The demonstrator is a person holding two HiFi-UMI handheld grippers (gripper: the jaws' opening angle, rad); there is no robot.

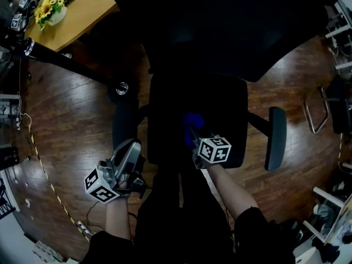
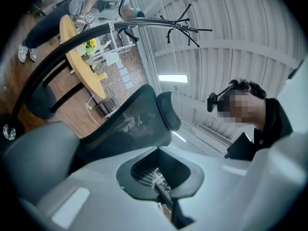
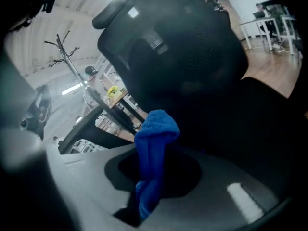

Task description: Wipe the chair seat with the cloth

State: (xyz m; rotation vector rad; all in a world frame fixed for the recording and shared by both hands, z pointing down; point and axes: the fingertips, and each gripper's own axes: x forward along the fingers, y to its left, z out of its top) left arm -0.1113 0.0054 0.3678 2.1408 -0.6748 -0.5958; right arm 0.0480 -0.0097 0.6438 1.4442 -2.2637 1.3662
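The black office chair's seat (image 1: 220, 114) fills the middle of the head view, with its dark backrest (image 1: 231, 26) above. A blue cloth (image 1: 193, 120) rests on the seat, pinched in my right gripper (image 1: 193, 133), which is shut on it. In the right gripper view the cloth (image 3: 155, 134) stands up bunched from between the jaws of that gripper (image 3: 153, 179), in front of the mesh backrest (image 3: 183, 52). My left gripper (image 1: 131, 147) hangs off the seat beside the left armrest (image 1: 124, 120), tilted upward. Its jaws (image 2: 159, 177) are shut with nothing held.
A wooden table (image 1: 82, 12) with yellow flowers (image 1: 48, 7) stands at the back left, and a black tripod leg (image 1: 60, 62) slants across the wood floor. The right armrest (image 1: 276, 137) sticks out. A metal chair frame (image 1: 315, 111) stands at the right.
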